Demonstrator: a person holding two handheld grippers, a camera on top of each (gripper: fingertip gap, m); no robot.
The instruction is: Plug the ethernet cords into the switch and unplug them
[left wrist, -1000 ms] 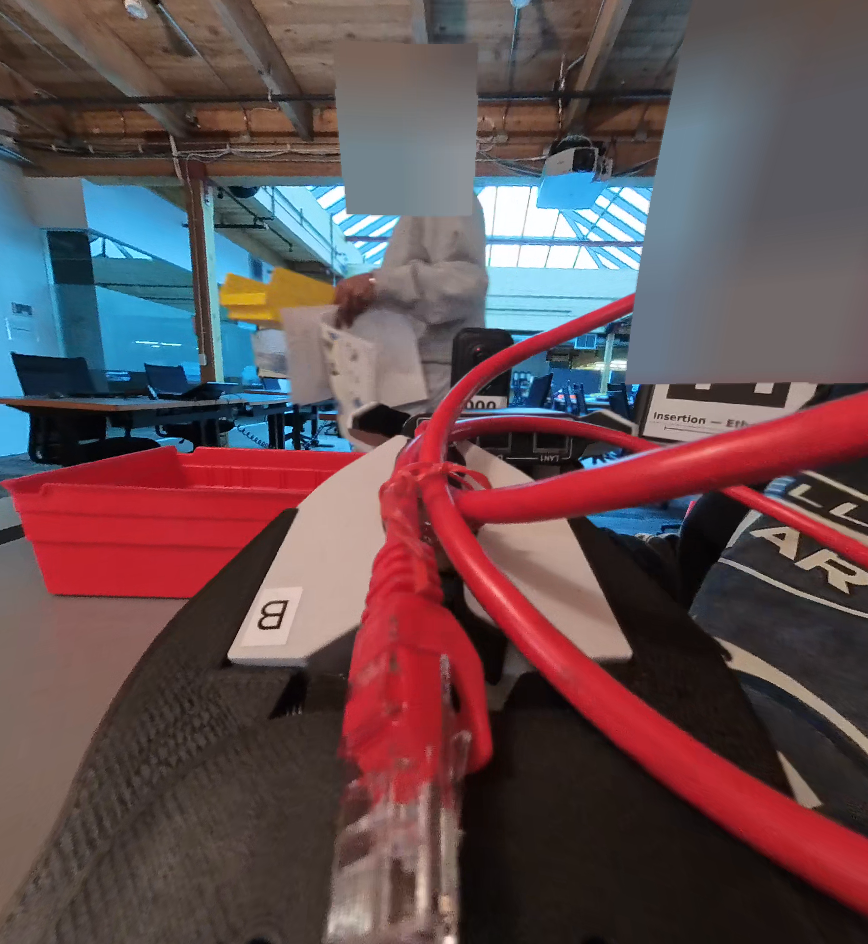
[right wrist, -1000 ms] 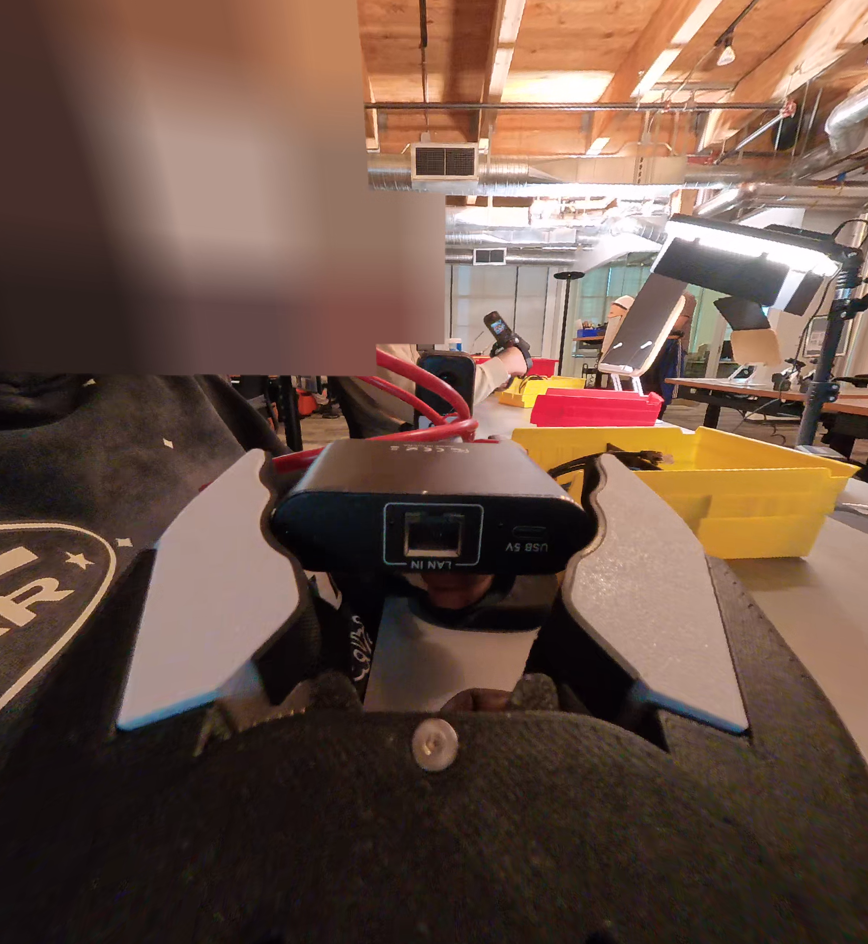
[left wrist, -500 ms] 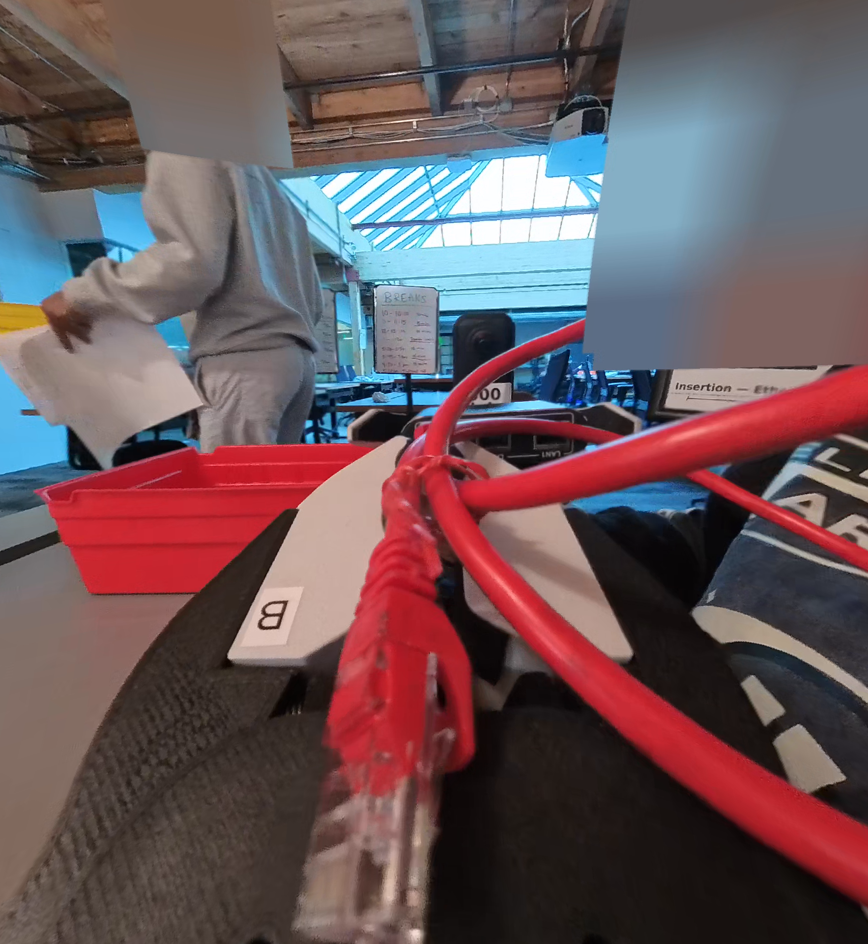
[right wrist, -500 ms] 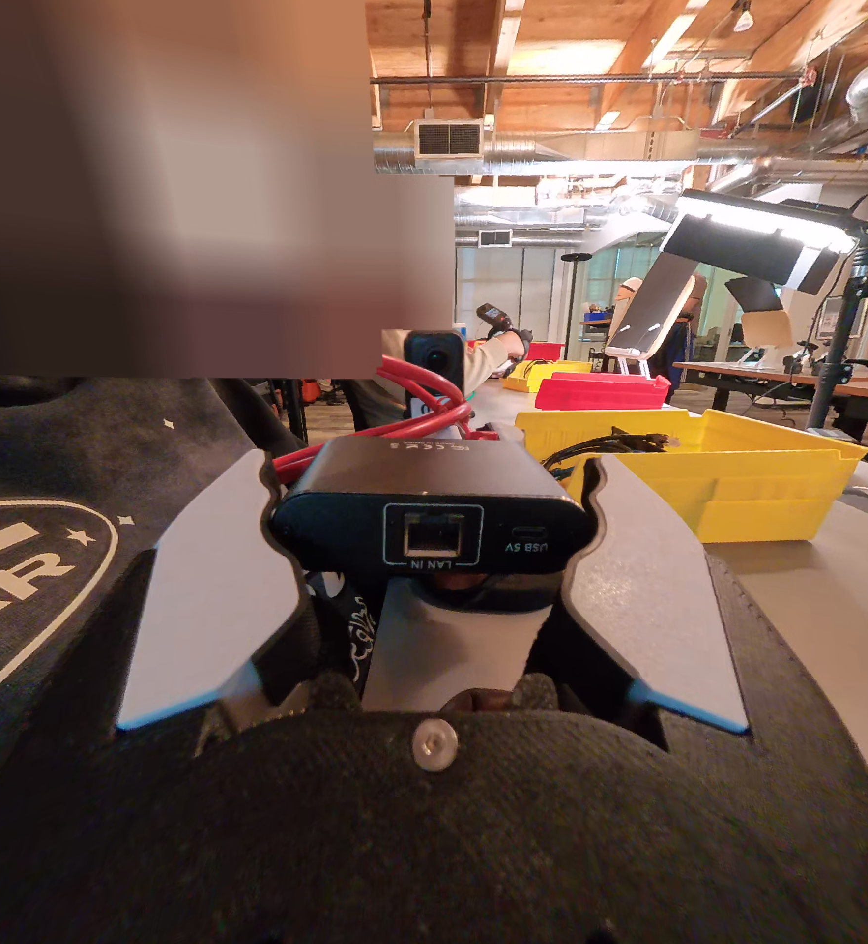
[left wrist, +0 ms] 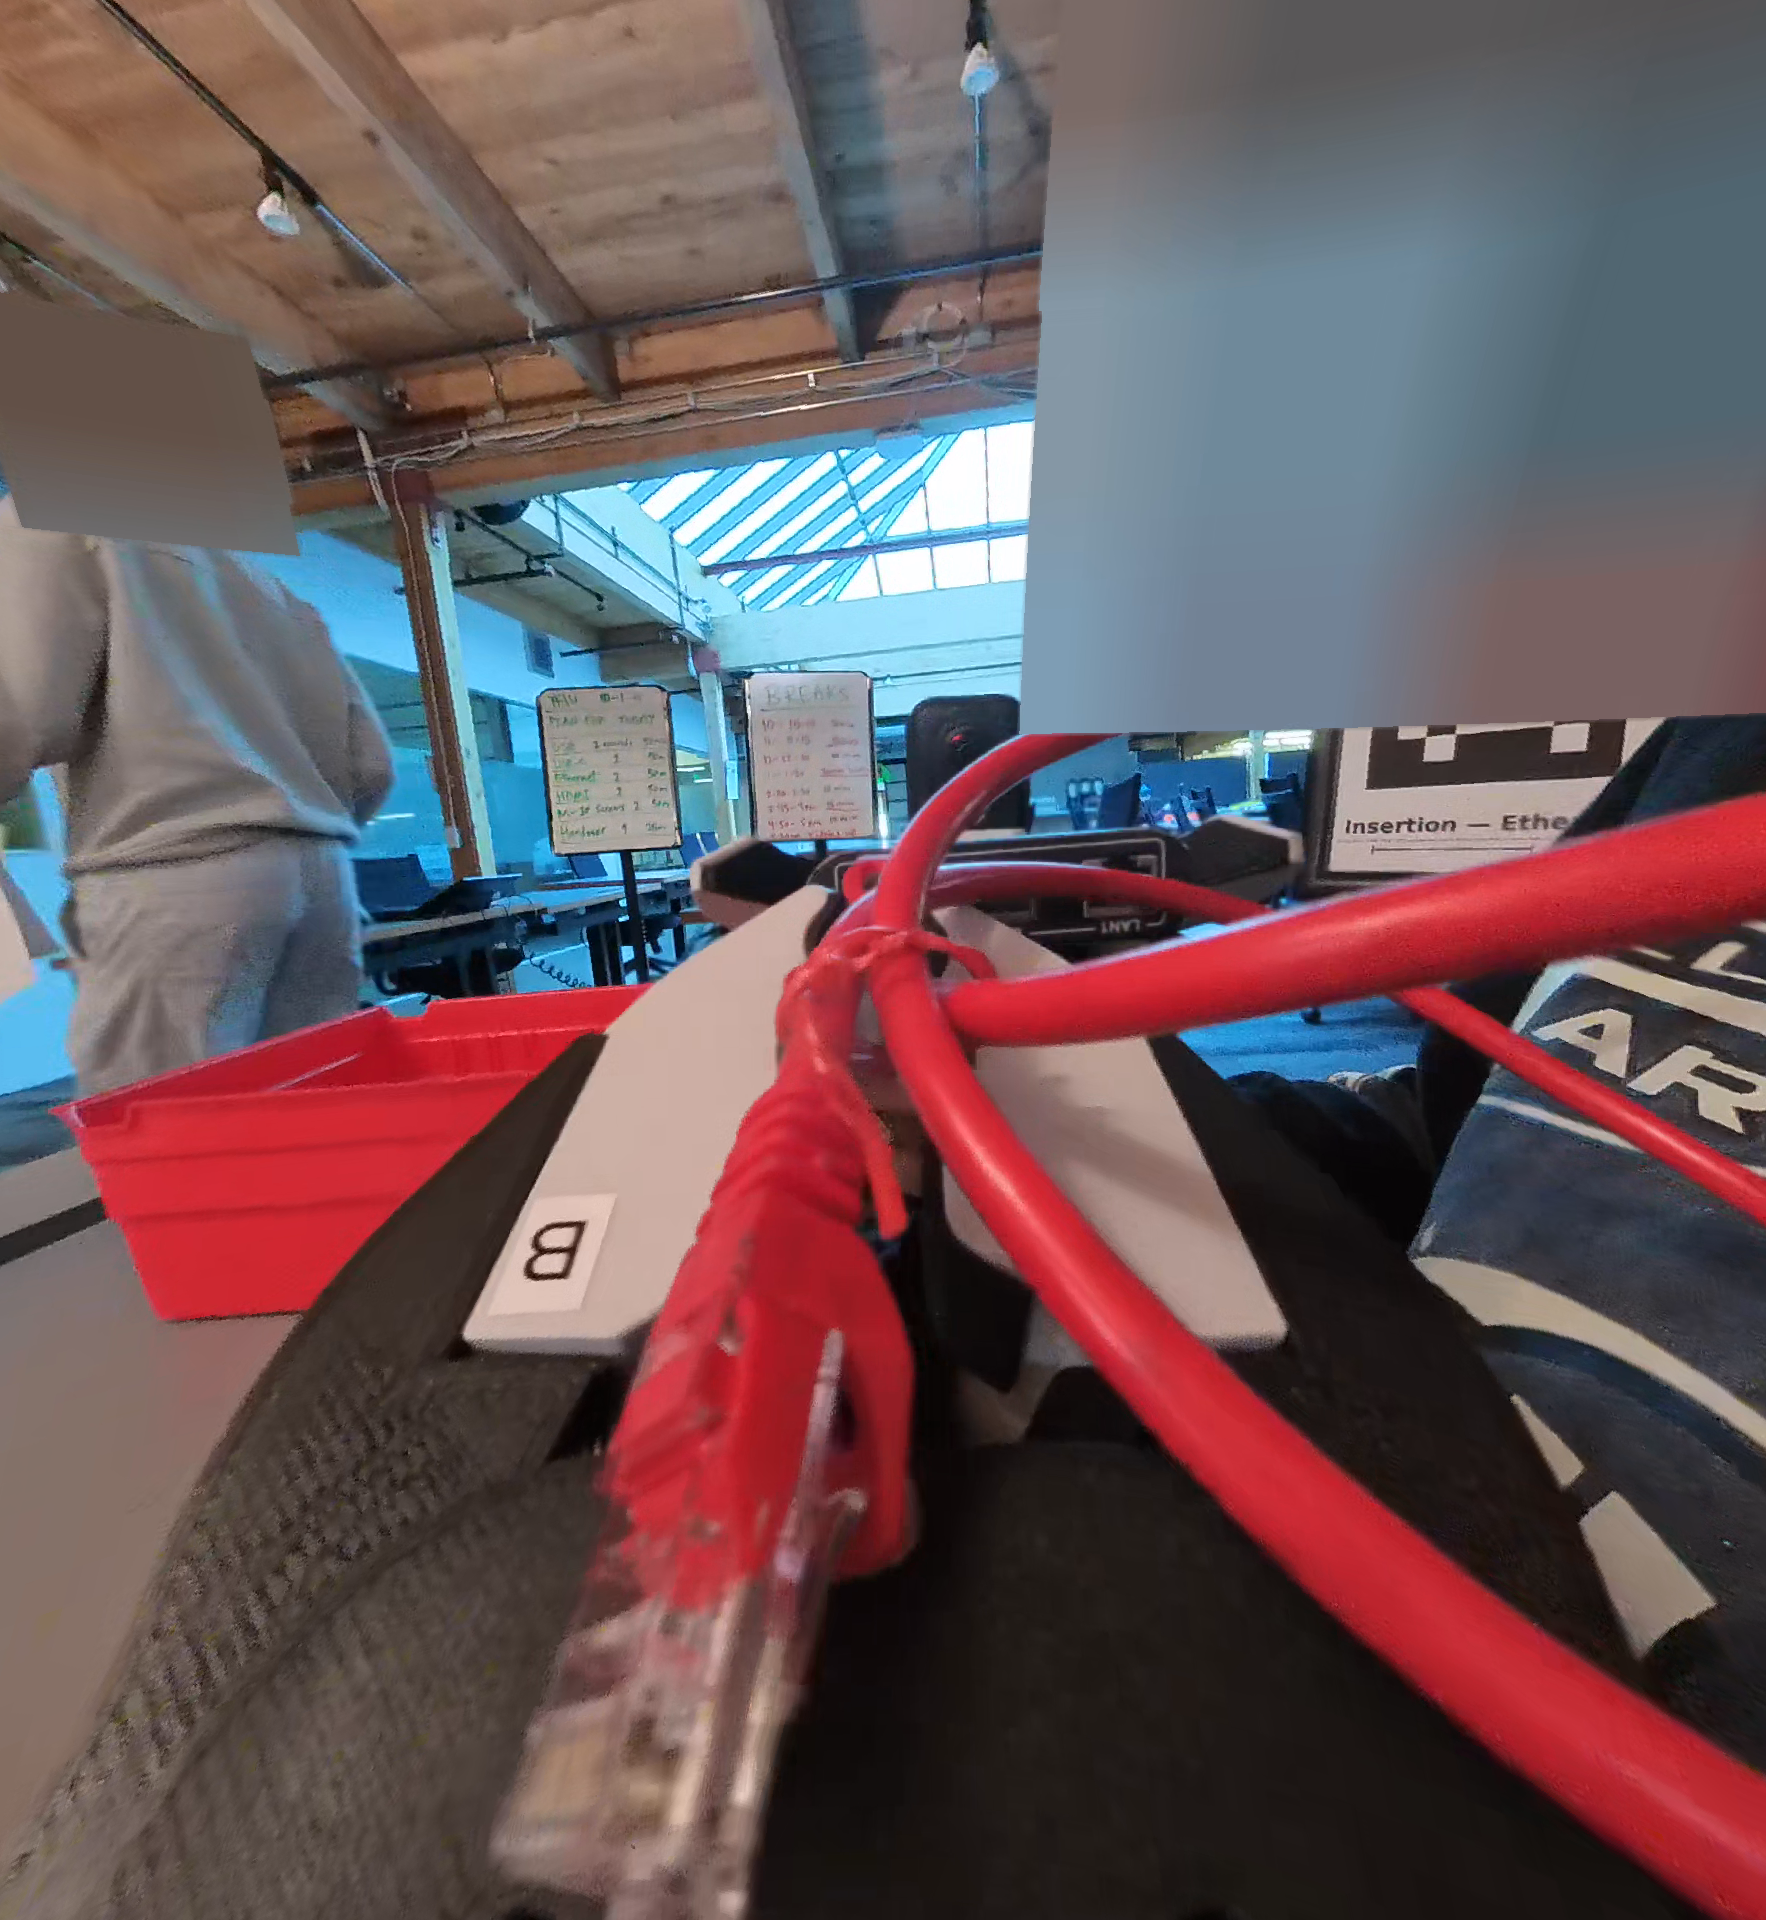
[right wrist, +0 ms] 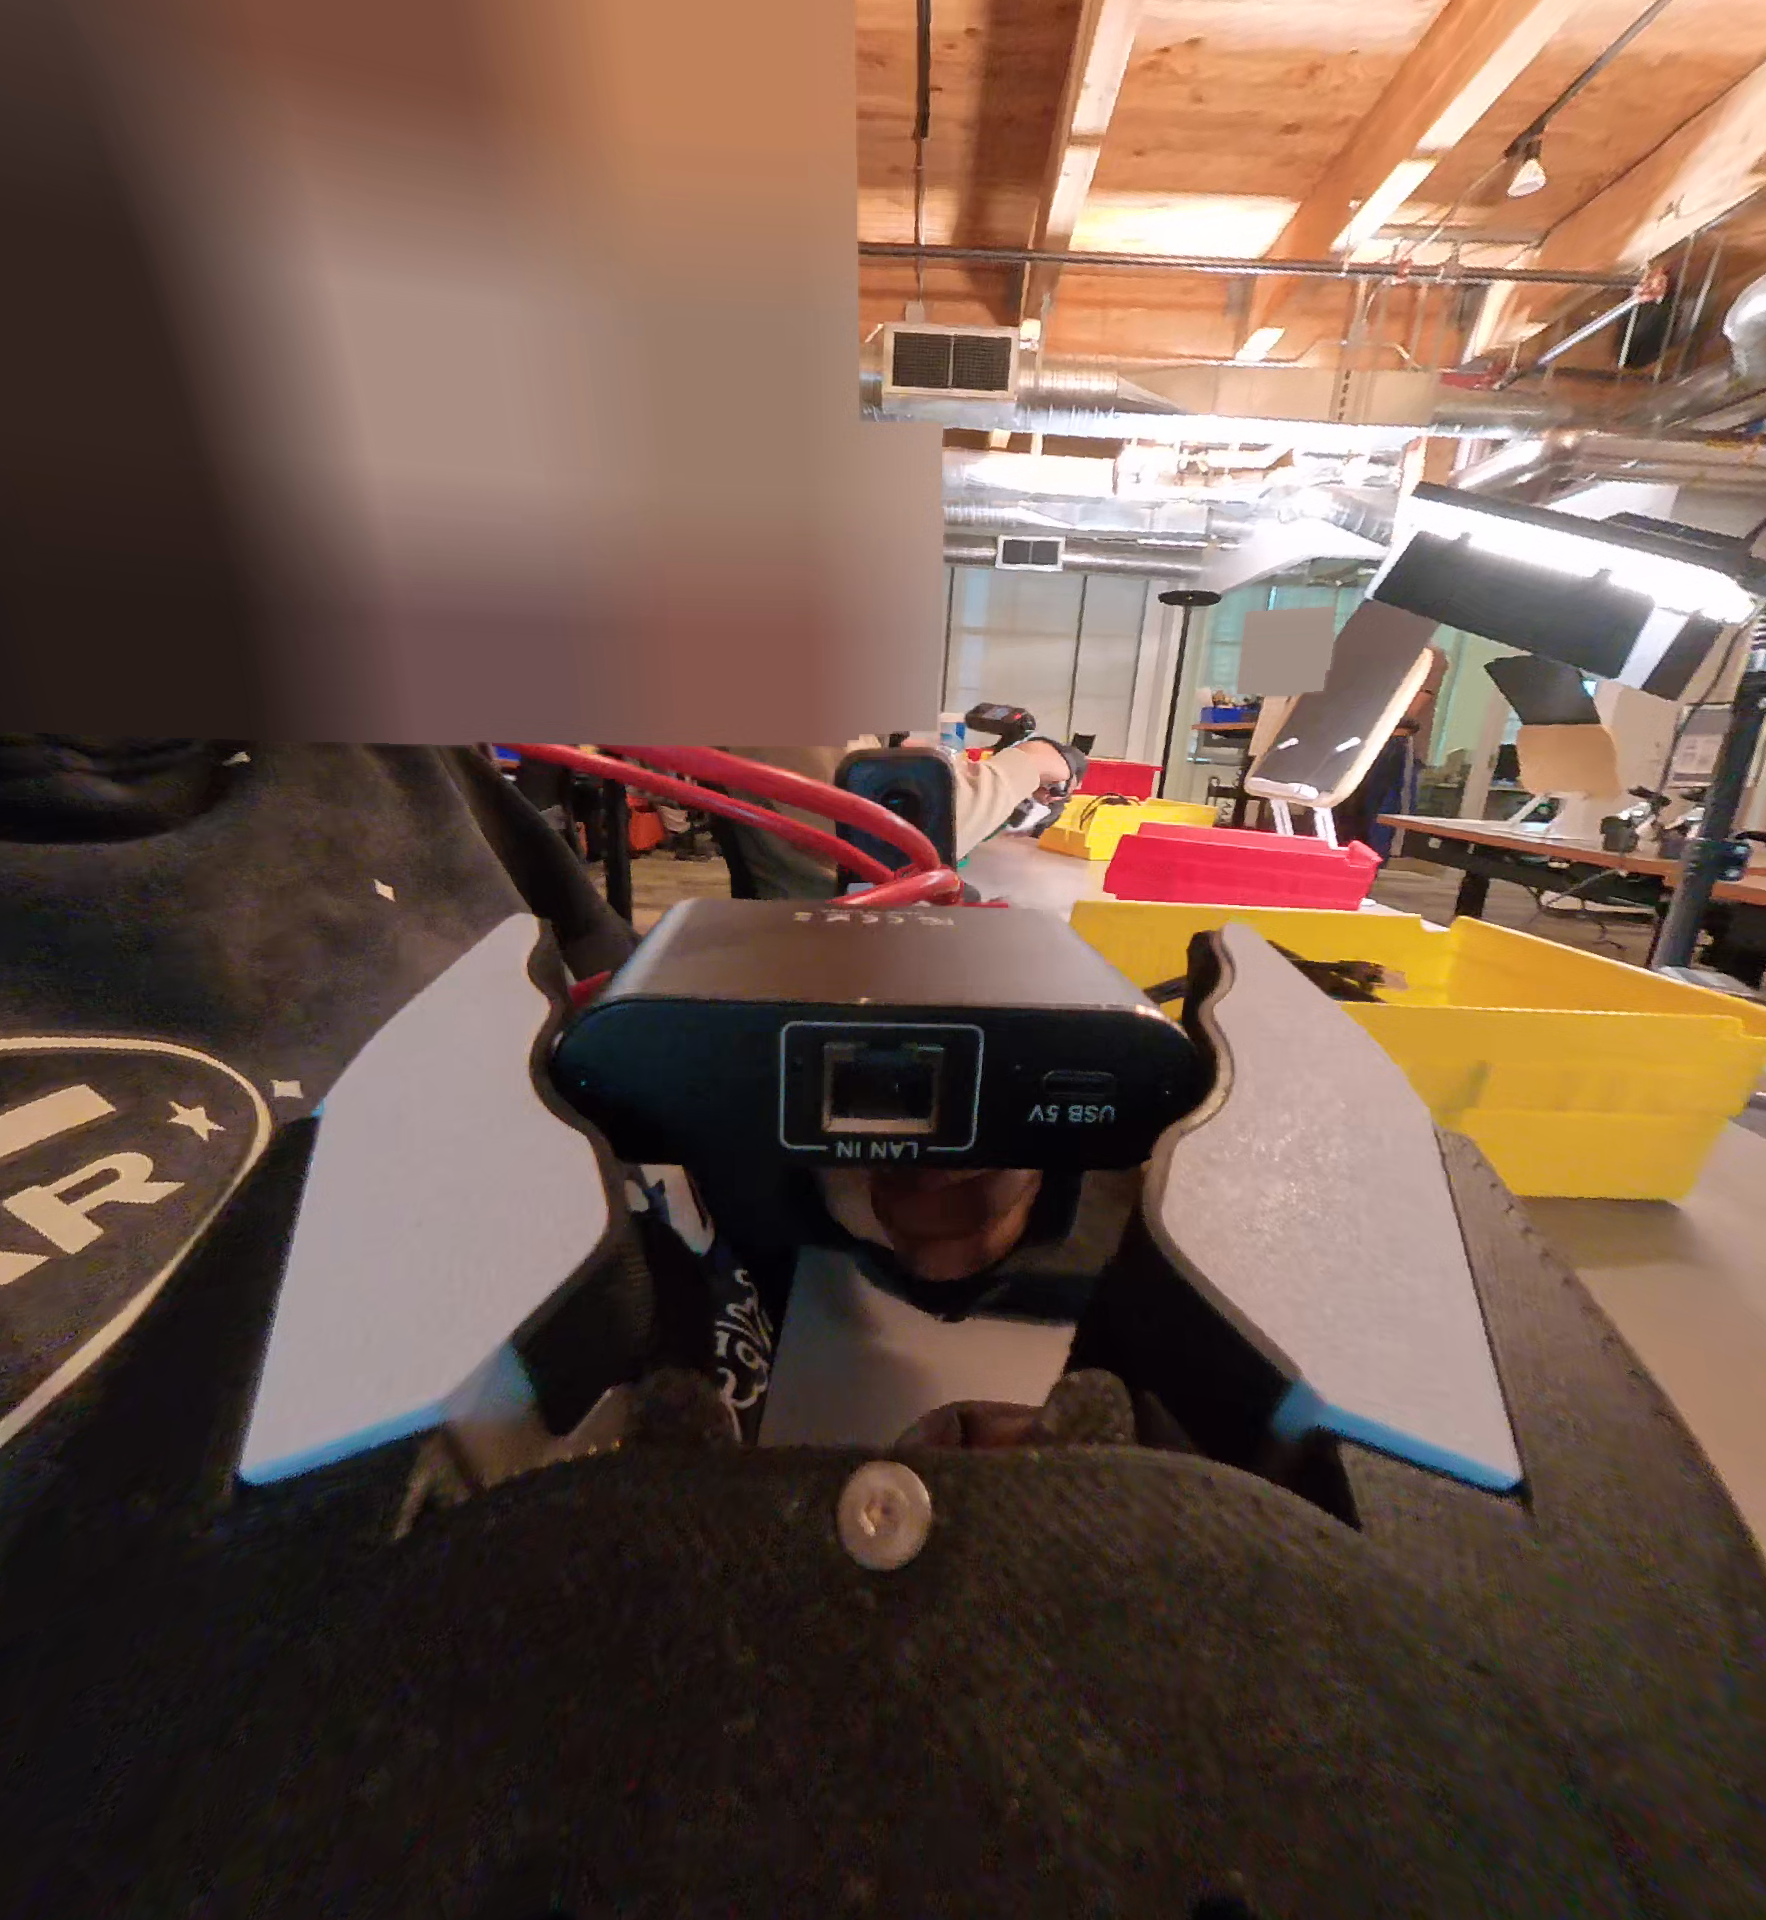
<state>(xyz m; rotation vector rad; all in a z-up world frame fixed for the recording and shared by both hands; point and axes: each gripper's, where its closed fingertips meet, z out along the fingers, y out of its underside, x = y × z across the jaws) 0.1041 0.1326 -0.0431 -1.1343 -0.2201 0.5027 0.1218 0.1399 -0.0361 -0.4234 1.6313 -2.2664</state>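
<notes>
Left wrist view | left gripper [left wrist: 863,997] clamps red cord [left wrist: 1118,1268] | right gripper [right wrist: 874,1049] grips switch [right wrist: 874,1029]

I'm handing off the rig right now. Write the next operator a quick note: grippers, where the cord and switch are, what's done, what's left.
Left gripper: shut on the red cord, near its bundled loops; its clear plug points back at the camera.
Right gripper: shut on the black switch, held up off the table, single port facing the camera and empty.
The two face each other.
Done: both things picked up.
Left: turn the plug round, plug it in, then unplug. The switch's far-side ports can't be judged.
</notes>
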